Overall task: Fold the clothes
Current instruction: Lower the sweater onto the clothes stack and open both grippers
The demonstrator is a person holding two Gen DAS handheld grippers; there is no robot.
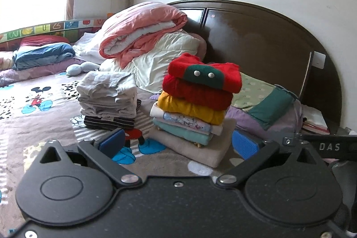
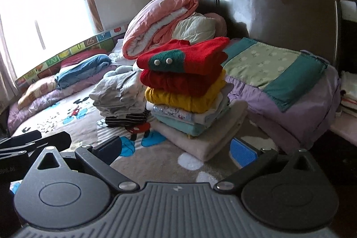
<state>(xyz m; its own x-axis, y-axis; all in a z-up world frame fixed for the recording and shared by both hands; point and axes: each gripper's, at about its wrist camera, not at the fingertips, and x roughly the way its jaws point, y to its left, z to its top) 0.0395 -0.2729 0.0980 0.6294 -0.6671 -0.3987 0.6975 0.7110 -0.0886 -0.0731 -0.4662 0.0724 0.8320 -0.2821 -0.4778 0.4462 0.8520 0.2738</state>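
Observation:
A stack of folded clothes point(image 1: 194, 104) point(image 2: 185, 90) stands on the bed, topped by a red sweater with a green patch point(image 1: 205, 74) point(image 2: 180, 58); below lie a dark red knit, a yellow one, pale printed pieces and a beige towel. To its left sits a second pile of grey folded garments point(image 1: 109, 93) point(image 2: 120, 93) on a striped piece. My left gripper point(image 1: 178, 144) hangs open just in front of the stack, nothing between its blue pads. My right gripper point(image 2: 176, 151) is also open and empty, close to the stack's base.
Rolled pink and white quilts point(image 1: 145, 30) point(image 2: 160, 21) lean against the dark wooden headboard point(image 1: 256, 32) point(image 2: 279, 6). A pillow with a green cloth point(image 1: 263, 95) point(image 2: 279, 68) lies to the right. Blue and purple bedding point(image 1: 42, 55) sits at far left. The cartoon-print bedspread point(image 1: 38, 108) covers the mattress.

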